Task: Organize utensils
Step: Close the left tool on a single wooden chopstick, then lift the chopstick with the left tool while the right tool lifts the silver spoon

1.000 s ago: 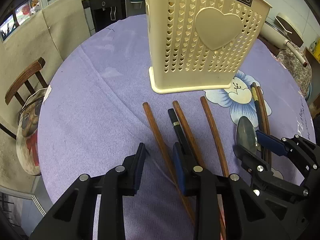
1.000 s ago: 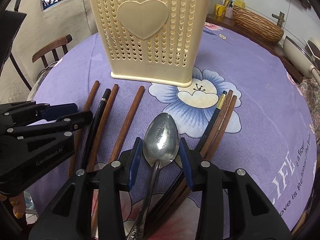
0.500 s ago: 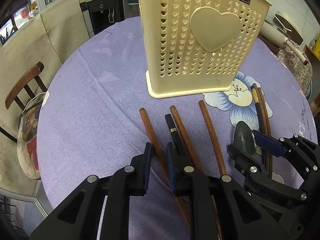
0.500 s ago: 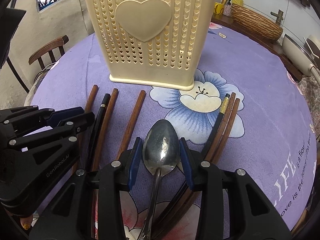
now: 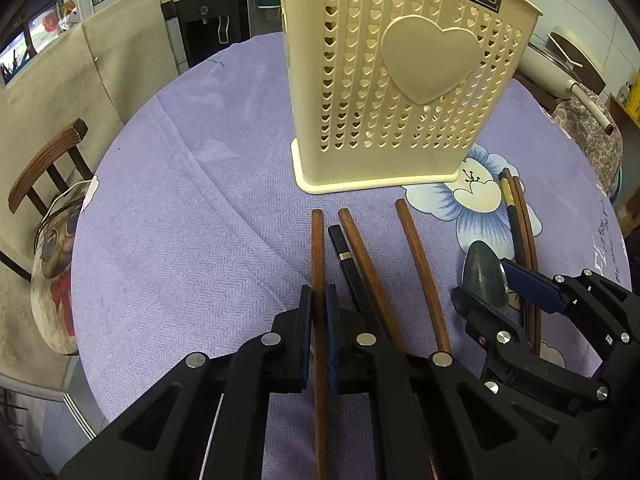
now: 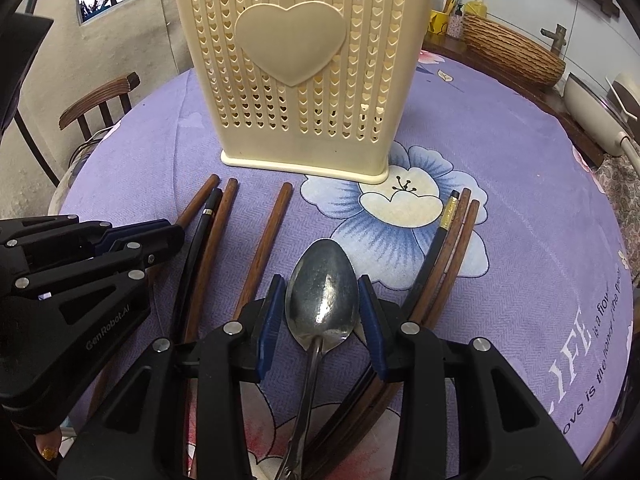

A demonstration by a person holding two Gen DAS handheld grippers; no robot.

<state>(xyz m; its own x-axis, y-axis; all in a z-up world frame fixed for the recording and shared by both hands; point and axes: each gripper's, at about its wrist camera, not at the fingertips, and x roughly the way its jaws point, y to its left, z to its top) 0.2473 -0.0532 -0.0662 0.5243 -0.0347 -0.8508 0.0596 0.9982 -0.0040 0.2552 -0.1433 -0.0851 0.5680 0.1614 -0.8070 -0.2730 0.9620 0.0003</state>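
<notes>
A cream perforated utensil holder (image 5: 404,92) with a heart stands on the purple tablecloth; it also shows in the right wrist view (image 6: 300,76). Several brown and black chopsticks lie in front of it. My left gripper (image 5: 318,304) is shut on the leftmost brown chopstick (image 5: 317,256), which points at the holder. My right gripper (image 6: 322,304) is open, its jaws on either side of the bowl of a metal spoon (image 6: 322,292) that lies on the cloth. The spoon also shows in the left wrist view (image 5: 484,276).
A black chopstick (image 5: 348,264) and two brown ones (image 5: 420,264) lie right of the held one. Three more chopsticks (image 6: 448,248) lie right of the spoon. A wooden chair (image 5: 44,160) stands at the table's left edge. A woven basket (image 6: 512,56) sits on a counter behind.
My left gripper has closed on the leftmost brown chopstick and turned it straight toward the holder. My right gripper has stayed open around the spoon bowl.
</notes>
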